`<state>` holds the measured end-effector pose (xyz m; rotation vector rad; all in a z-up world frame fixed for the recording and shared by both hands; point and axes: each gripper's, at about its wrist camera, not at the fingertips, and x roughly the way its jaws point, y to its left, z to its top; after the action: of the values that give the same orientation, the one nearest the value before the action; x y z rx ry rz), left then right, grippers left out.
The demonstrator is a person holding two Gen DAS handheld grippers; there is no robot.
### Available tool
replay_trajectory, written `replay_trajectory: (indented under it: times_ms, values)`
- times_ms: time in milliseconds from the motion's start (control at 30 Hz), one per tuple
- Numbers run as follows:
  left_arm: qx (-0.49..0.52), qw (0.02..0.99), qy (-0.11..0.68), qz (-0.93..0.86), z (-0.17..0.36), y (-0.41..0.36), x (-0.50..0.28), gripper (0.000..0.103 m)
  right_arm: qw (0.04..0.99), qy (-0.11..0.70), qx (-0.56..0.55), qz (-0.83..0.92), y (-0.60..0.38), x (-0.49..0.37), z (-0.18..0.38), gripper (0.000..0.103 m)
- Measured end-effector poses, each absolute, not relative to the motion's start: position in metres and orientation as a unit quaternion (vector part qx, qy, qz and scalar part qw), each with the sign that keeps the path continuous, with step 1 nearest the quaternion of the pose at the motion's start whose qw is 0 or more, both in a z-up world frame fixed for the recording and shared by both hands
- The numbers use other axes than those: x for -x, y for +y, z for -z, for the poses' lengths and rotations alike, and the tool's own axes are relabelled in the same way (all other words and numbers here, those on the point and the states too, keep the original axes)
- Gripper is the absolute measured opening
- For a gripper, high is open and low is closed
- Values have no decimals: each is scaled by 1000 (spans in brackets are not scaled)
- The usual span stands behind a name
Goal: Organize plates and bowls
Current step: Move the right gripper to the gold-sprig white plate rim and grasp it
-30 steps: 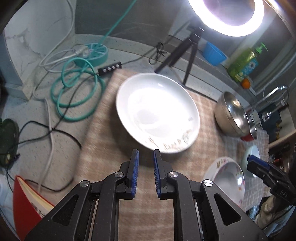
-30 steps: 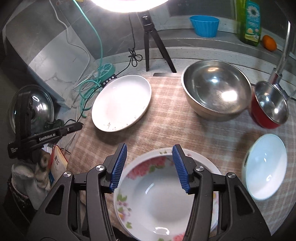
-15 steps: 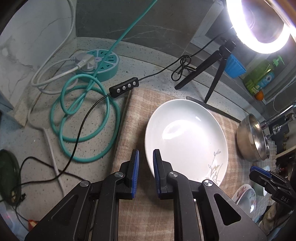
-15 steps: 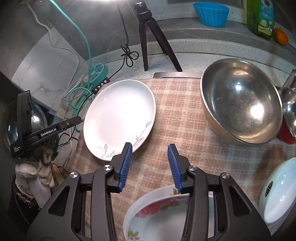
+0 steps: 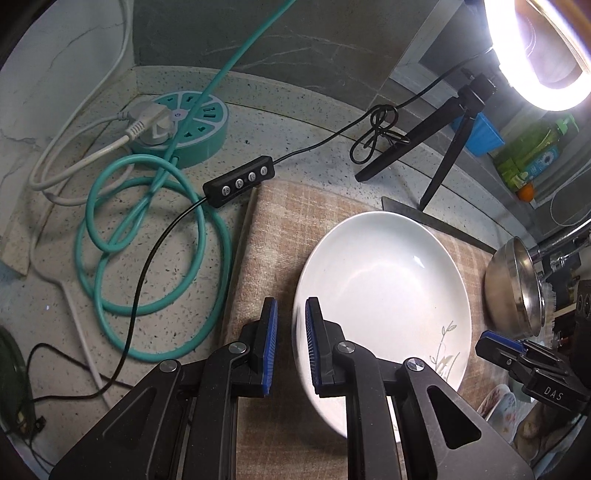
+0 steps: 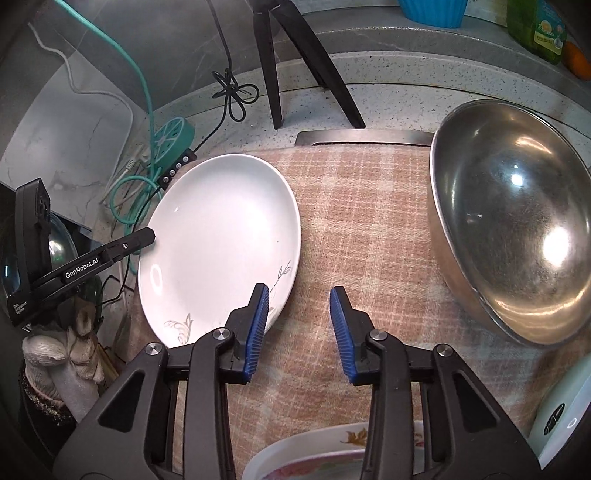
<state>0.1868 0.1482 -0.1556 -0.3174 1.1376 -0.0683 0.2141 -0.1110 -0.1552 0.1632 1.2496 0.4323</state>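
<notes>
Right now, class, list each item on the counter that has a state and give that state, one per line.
White plate: upright, empty, flat on the cloth.
Steel bowl: tilted, empty.
Ring light: on.
Round socket hub: one grey plug in.
Left tool: nearly shut, holding nothing.
Right tool: open, just been closing, holding nothing.

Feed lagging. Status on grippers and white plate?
Left gripper shut, empty, at white plate rim. Right gripper open, jaws just been closing, nothing between. White plate on cloth, nothing blocking.

place: home kitchen | cues: speckled stone counter (image 5: 314,122); dish soap bottle (image 6: 537,26)
</notes>
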Motion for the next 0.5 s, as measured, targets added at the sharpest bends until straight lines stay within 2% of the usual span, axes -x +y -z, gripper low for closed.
replay_trajectory:
  times_ms: [67,200,500]
  values:
    - [152,827,540,37,159,148,-189,14,783,583,-77,-201,-109,-218,157,29]
    - [156,824,543,40,163,149,-192,11,780,588,-74,-201,-104,-223,163,27]
    - [146,822,548,46,167,141,-196,8,769,595,-89,-216,-98,-230,170,9]
